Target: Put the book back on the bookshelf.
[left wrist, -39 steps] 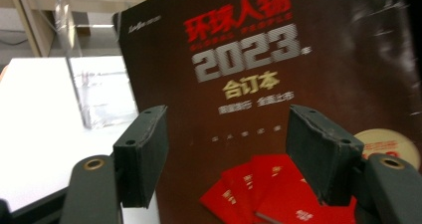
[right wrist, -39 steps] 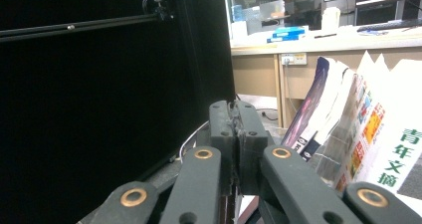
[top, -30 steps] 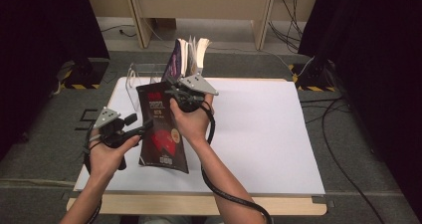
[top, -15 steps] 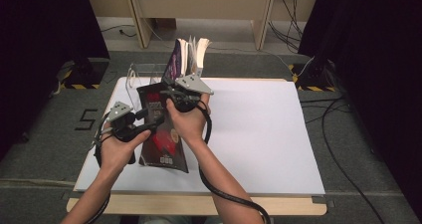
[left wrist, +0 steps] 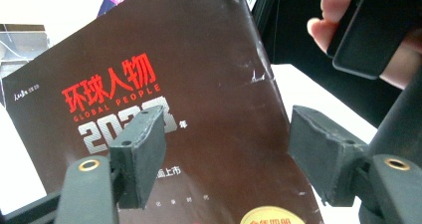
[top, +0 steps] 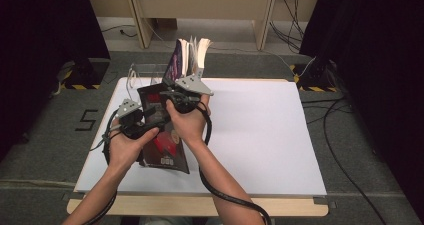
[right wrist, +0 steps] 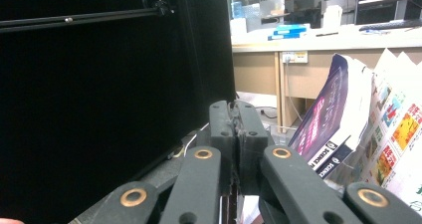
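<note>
Taking the dark magazine [top: 162,135] as my landmark, I had my left gripper [top: 134,121] at its left edge with the jaws spread wide, the cover lying between them in the left gripper view but not pinched. The magazine itself stood tilted above the white counter [top: 260,130], near its left end. At the magazine's top edge my right gripper [top: 181,97] was clamped tight on it, and behind it stood upright books [top: 192,55].
</note>
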Demonstrator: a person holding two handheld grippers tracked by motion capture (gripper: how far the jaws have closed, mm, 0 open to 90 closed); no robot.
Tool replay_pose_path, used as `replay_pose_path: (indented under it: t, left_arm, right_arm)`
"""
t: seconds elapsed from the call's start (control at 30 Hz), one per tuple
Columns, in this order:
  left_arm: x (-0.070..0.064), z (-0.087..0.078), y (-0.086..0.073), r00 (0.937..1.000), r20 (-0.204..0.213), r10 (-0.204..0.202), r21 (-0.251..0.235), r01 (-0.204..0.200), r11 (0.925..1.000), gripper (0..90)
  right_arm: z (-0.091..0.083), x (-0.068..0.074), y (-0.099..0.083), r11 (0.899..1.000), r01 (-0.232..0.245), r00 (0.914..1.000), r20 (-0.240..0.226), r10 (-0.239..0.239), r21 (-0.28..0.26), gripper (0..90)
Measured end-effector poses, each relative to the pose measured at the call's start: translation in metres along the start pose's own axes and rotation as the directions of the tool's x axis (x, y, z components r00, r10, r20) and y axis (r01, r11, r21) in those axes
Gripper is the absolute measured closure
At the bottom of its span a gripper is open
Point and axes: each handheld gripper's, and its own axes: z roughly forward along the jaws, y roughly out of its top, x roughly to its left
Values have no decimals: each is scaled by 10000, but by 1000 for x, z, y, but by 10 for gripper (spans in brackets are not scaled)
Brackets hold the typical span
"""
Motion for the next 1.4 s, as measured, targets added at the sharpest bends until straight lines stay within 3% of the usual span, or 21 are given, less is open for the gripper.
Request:
replay_pose_path:
  t: [0.73, 0.93, 1.4]
  left_arm:
    - [-10, 10, 5, 9989, -430, 173, -158, -180, 9997, 268]
    - [-11, 15, 4, 9982, -534, 285, 54, -282, 9996, 277]
    - [-17, 16, 4, 9969, -631, 462, 330, -442, 9985, 429]
  right_arm:
    - [0, 1, -1, 10000, 57, 10000, -63, -57, 4, 884]
    - [1, 2, -1, 10000, 46, 9999, -127, -45, 43, 884]
    - [1, 4, -1, 9998, 164, 9997, -187, -162, 102, 884]
